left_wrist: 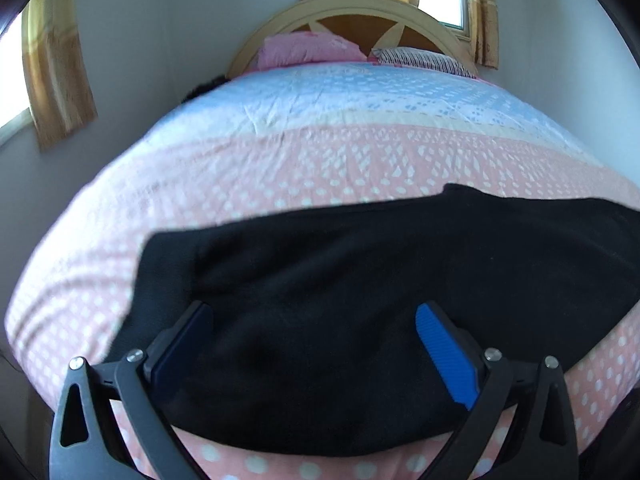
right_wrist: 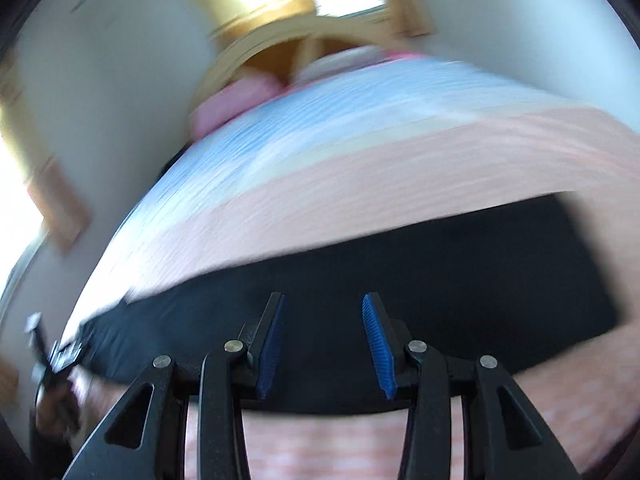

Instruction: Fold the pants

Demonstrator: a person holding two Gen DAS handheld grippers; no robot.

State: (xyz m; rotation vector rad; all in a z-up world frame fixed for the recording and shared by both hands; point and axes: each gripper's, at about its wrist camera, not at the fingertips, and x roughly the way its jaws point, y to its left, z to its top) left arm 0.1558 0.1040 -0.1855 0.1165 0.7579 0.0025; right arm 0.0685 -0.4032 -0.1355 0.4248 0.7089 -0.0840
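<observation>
Curtain (left_wrist: 56, 92), yellow-gold, hangs at the far left beside a window, against a pale wall. Bed (left_wrist: 280, 160) fills the middle ground, its cover pink with white dots nearer the camera and pale blue farther back. Black pants (left_wrist: 320, 280) lie flat across the near end of the bed, running from left to right as one dark band. Left hand-held gripper (left_wrist: 316, 348) sits over the pants with its blue pads spread wide and nothing between them. At the head of the bed, a pink pillow (left_wrist: 308, 50) lies left of a striped pillow (left_wrist: 420, 58), both before a rounded wooden headboard (left_wrist: 352, 12). Right hand-held gripper (right_wrist: 324, 344), seen in a motion-blurred view, is likewise parted over the pants (right_wrist: 440, 280), clamping nothing.
</observation>
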